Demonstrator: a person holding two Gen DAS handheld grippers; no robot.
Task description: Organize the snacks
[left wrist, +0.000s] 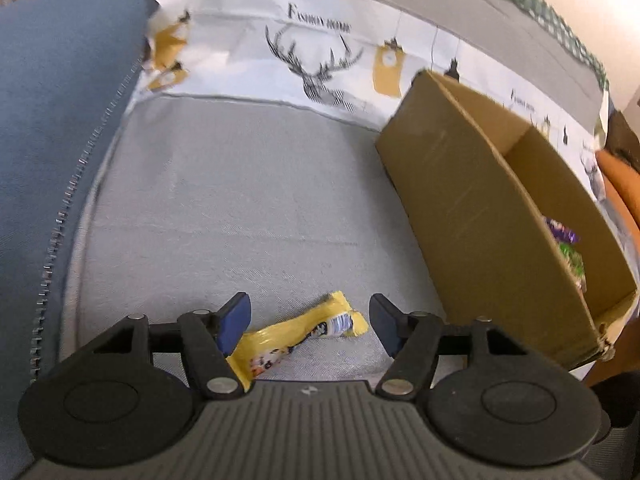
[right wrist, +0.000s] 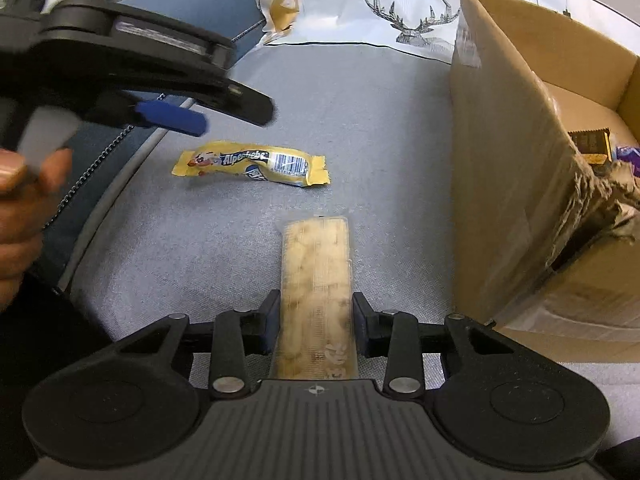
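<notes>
A yellow candy pack lies flat on the grey cushion. My left gripper is open, its blue pads wide apart on either side of the pack and clear of it. From the right wrist view, one blue pad of that gripper hovers above the pack. My right gripper is shut on a long clear pack of pale biscuits, which sticks out forward over the cushion. The open cardboard box stands to the right.
Inside the box lie purple and green wrappers and a dark brown pack. A blue zippered cushion borders the left. A white cloth with a deer print runs along the back. A person's hand holds the left gripper.
</notes>
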